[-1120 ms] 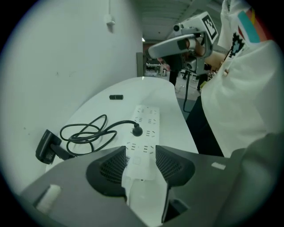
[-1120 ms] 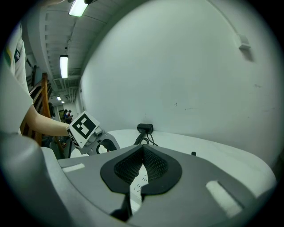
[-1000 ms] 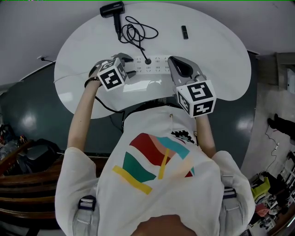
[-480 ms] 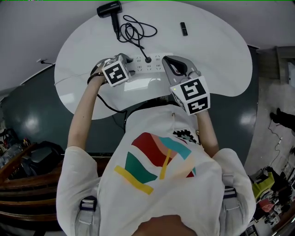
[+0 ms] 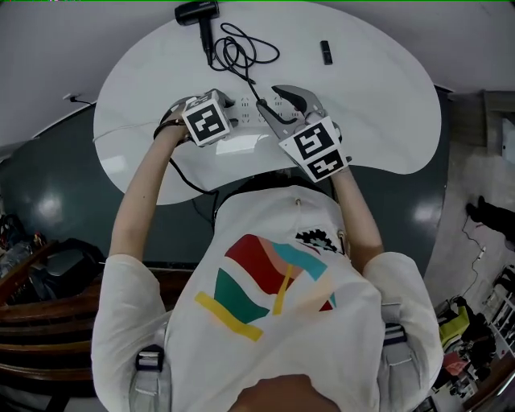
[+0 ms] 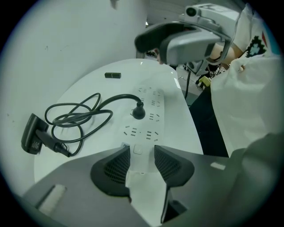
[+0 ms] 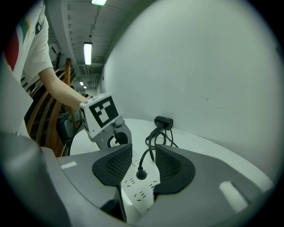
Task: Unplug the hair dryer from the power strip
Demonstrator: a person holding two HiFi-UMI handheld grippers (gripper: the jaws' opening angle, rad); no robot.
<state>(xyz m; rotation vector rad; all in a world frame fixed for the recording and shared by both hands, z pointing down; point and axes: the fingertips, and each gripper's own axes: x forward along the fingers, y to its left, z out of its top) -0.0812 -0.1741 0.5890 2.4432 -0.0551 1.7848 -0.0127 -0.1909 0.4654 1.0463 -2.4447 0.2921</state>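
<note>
Swung leftward, right gripper (image 7: 143, 153) has just sprung open — its ribbed pads flank the round black plug (image 7: 141, 174), untouched and still seated. Left gripper (image 6: 142, 153), just closing, pinches the flat white power strip (image 6: 148, 116) on the glossy bench (image 5: 378, 96) — hair dryer (image 5: 195, 12) at the far edge.

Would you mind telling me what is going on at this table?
A person works two hand-held grippers at a white table to unplug a hair dryer. The left claw has just been closing on the end of the power strip, which it clamps between its pads. The right claw has just been opening; the plug, still seated in the strip, lines up between its jaws, not yet gripped.
</note>
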